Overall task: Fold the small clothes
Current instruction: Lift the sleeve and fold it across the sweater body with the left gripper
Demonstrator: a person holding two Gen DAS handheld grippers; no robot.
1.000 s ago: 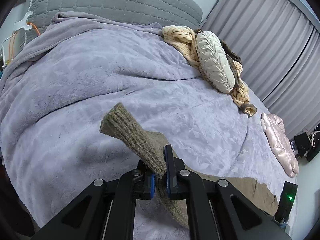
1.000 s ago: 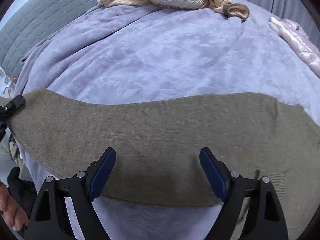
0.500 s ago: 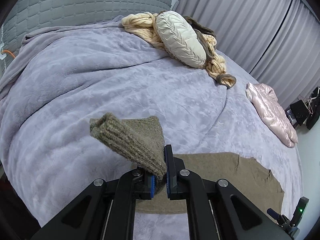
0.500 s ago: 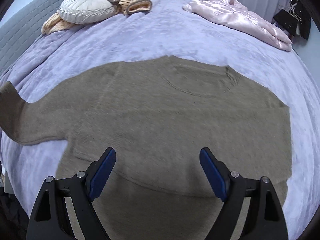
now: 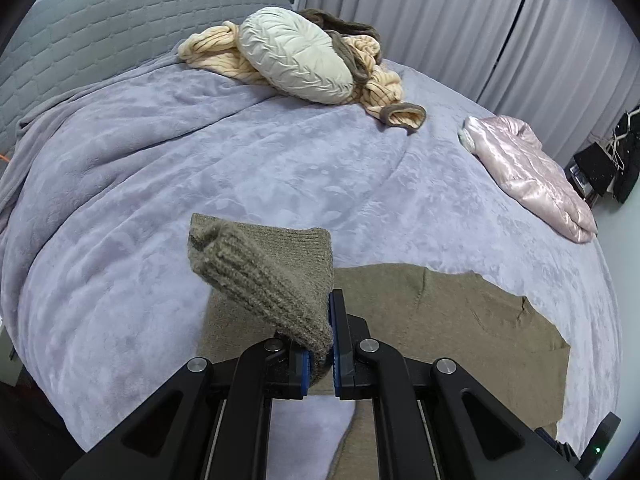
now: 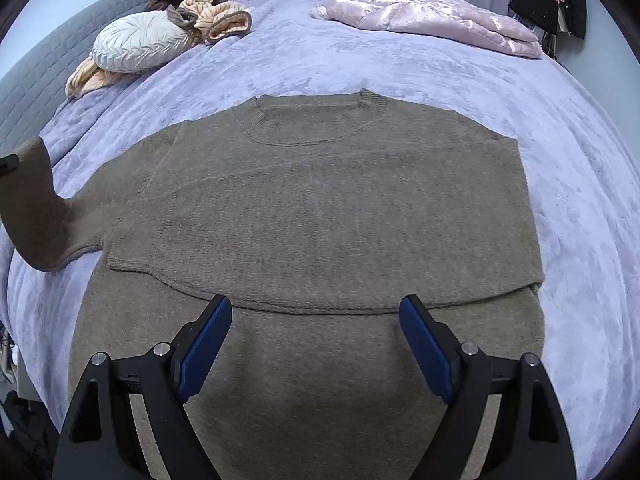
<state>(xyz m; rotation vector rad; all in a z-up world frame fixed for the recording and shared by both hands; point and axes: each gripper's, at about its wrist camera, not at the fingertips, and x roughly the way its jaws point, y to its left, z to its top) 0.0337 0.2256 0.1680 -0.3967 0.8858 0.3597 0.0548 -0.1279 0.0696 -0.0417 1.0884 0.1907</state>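
Note:
An olive-brown knitted sweater lies flat on the lilac bedspread, its collar toward the far side. One sleeve lies folded across the body, its edge just beyond my right gripper, which hovers open over the lower part of the sweater with nothing between its fingers. The other sleeve is lifted off the bed at the left. In the left wrist view my left gripper is shut on that sleeve's ribbed cuff, which sticks up beyond the blue pads. The sweater body spreads to the right.
A cream round cushion lies on a peach knitted garment by the grey quilted headboard. A shiny pink jacket rests at the bed's right edge. Grey curtains hang behind, with dark items on the floor.
My left gripper has carried the cuff inward over the bed, toward the sweater body. My right gripper has drawn back, so the whole sweater now shows, and it stays open.

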